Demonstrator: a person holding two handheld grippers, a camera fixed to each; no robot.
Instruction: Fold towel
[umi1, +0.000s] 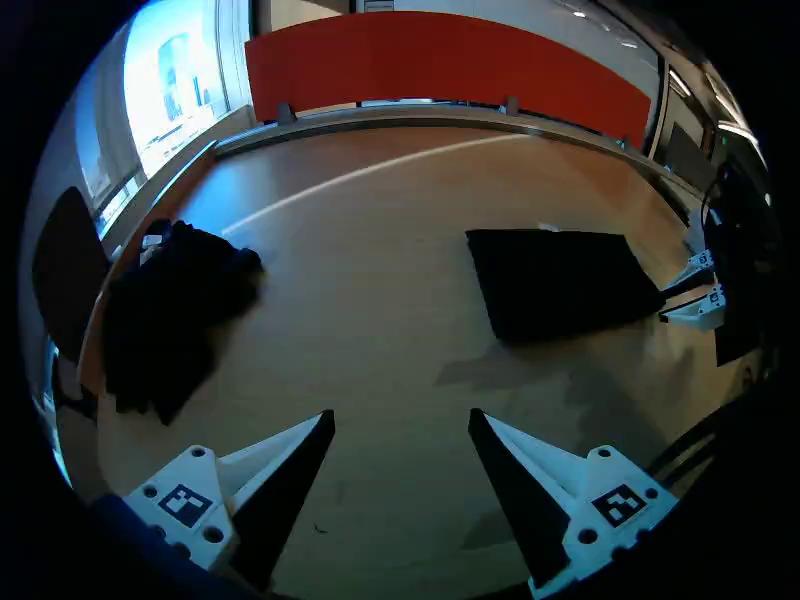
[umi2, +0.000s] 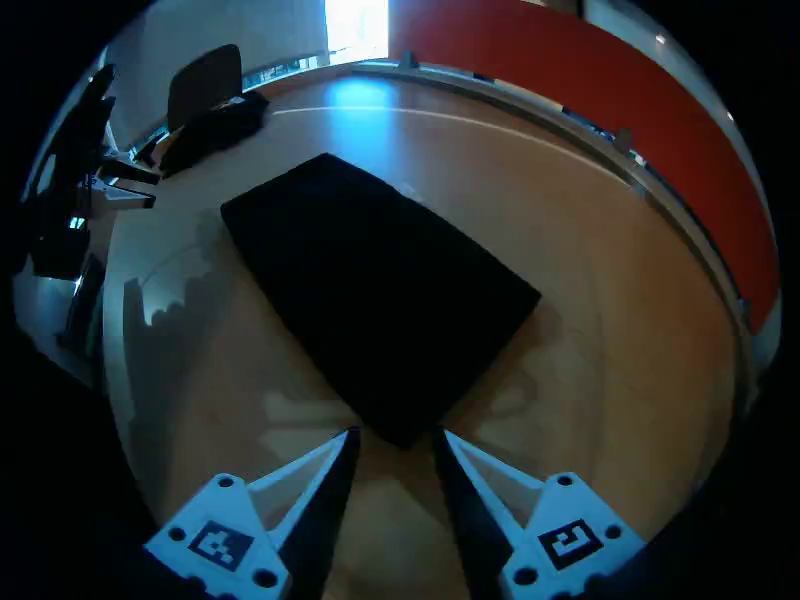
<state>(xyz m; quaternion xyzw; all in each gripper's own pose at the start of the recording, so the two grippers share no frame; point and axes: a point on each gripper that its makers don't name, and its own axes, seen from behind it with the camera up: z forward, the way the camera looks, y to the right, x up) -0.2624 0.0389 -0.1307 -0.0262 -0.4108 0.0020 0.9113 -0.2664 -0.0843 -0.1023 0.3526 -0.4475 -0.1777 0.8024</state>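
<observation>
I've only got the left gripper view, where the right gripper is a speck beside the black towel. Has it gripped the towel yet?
Observer: No. The right gripper has its jaws apart and is not pressing the towel.
Operator: How is it lined up?
Observer: The towel's nearest corner points straight into the gap between the jaw tips.
Operator: Is the cloth bunched there?
Observer: No, it lies flat on the table right up to that corner.
</observation>
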